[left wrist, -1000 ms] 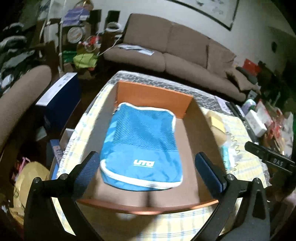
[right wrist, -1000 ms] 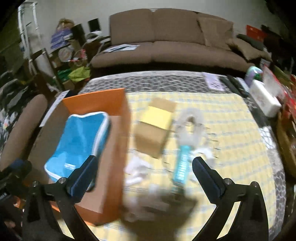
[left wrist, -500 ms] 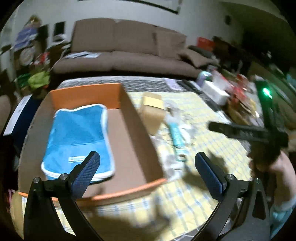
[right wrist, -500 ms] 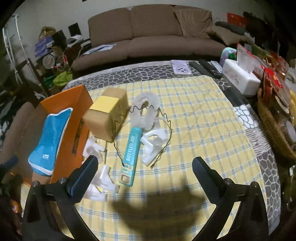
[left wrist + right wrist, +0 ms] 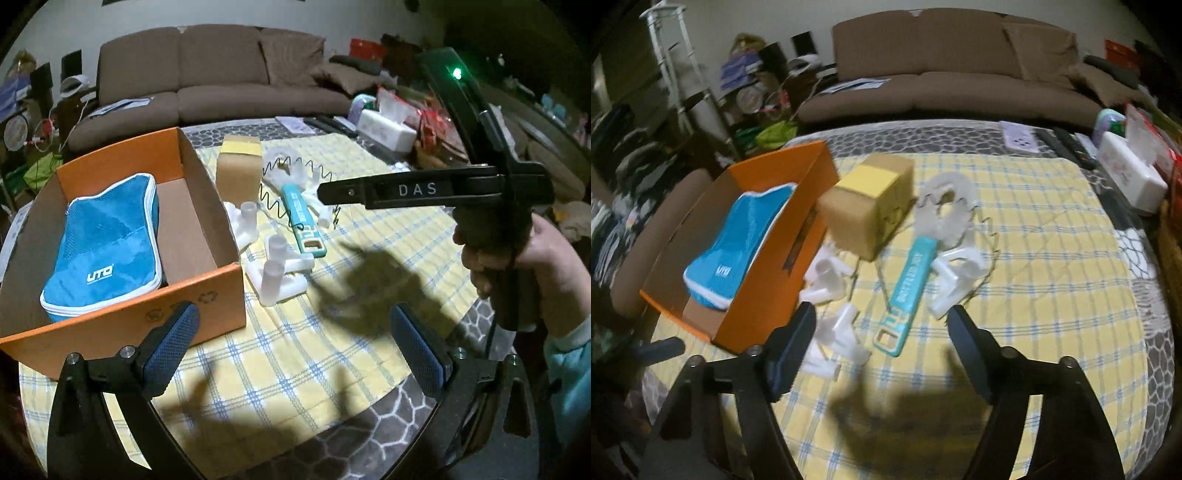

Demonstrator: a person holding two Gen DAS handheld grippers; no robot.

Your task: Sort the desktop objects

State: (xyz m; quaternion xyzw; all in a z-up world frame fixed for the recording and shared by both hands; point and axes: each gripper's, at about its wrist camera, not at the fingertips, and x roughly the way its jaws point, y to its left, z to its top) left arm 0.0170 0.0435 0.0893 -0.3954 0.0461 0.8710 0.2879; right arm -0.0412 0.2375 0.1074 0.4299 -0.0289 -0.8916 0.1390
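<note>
An orange cardboard box (image 5: 207, 299) (image 5: 764, 295) stands at the left of the table with a blue zip pouch (image 5: 107, 243) (image 5: 742, 247) lying inside. Right of it lie a tan carton (image 5: 238, 166) (image 5: 871, 206), a teal brush handle (image 5: 303, 218) (image 5: 908, 291) ringed by a black wire, and white plastic pieces (image 5: 277, 277) (image 5: 838, 332). My left gripper (image 5: 295, 341) is open over bare cloth near the box's front corner. My right gripper (image 5: 882, 347) hovers just short of the teal handle's near end, jaws closing, nothing between them.
A yellow checked cloth (image 5: 1052, 295) covers the table over a grey patterned one. A white tissue box (image 5: 1130, 181), remotes and red packets crowd the right edge. A brown sofa (image 5: 960, 74) stands behind. A person's hand (image 5: 535, 258) holds the right gripper's handle.
The left wrist view swung right, from over the box to the table beside it. The right gripper dropped closer to the teal handle and its jaws narrowed.
</note>
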